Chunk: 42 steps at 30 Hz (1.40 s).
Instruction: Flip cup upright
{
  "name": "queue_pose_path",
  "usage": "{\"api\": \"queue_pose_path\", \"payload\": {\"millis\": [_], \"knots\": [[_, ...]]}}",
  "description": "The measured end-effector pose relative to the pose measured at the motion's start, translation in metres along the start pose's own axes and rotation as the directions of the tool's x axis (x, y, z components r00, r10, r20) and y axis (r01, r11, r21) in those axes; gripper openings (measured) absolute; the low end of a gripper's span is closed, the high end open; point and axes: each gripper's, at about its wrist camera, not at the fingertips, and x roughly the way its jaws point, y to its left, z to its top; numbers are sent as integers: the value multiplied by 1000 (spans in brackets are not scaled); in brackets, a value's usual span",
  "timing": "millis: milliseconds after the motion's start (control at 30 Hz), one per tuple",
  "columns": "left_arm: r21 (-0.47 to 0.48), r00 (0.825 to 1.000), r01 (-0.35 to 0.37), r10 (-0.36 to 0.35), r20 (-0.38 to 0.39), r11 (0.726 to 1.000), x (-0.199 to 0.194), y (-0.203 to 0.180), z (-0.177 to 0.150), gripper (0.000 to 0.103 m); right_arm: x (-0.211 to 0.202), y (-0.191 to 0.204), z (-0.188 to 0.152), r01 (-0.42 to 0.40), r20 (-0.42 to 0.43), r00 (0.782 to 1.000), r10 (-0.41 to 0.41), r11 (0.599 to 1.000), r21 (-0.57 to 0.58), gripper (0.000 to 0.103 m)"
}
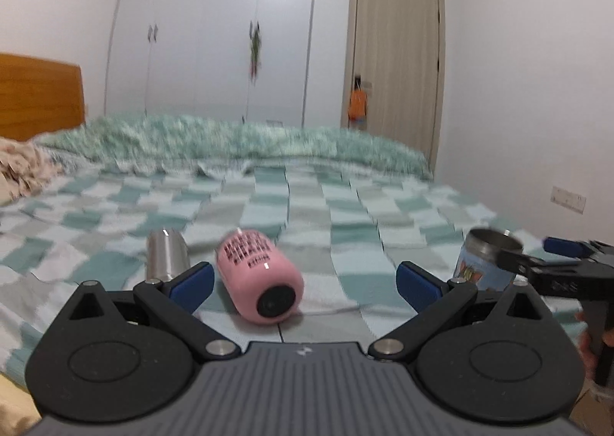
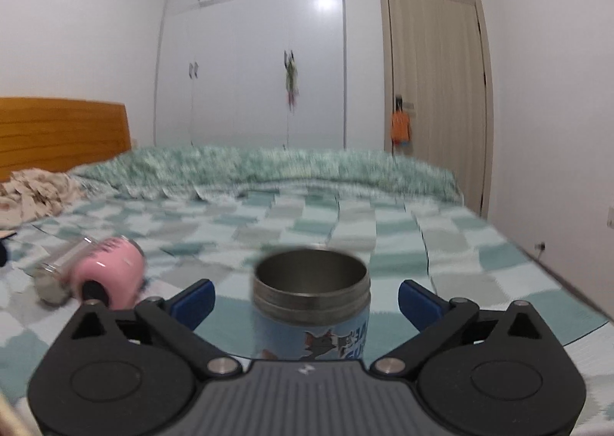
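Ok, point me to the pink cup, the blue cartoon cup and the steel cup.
pink cup (image 1: 258, 274), left wrist view, on its side wall.
blue cartoon cup (image 2: 311, 336), right wrist view, on its printed wall.
steel cup (image 1: 165, 253), left wrist view, on its wall.

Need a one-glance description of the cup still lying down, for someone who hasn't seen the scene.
On the green-and-white checked bedspread, look just ahead of the open left gripper. The pink cylindrical cup with dark printed text lies on its side there; the plain steel tumbler and the blue cartoon-print steel cup both stand on end.
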Motion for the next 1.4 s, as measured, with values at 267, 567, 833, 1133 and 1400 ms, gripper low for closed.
{"api": "queue_pose_path", "payload": {"millis": [267,567,833,1133,1400], "knots": [[12,998,19,-20,57,1000,-51,0,-21,103,-95,34,-14,-56,78,995,59,998,-33,103],[-6,999,-27,28,45,1000,-76,6,-72,103,-140,57,-59,-31,84,996,37,997,-72,103],[14,992,-89,88,93,996,-82,9,-99,103,-145,54,-78,-7,100,995,13,998,-64,103],[24,988,-87,83,134,996,-87,5,-105,103,-150,54,-82,2,133,991,8,997,-75,103],[32,986,-83,77,150,996,-90,5,-107,103,-152,55,-84,2,143,990,9,997,-76,103]]}}
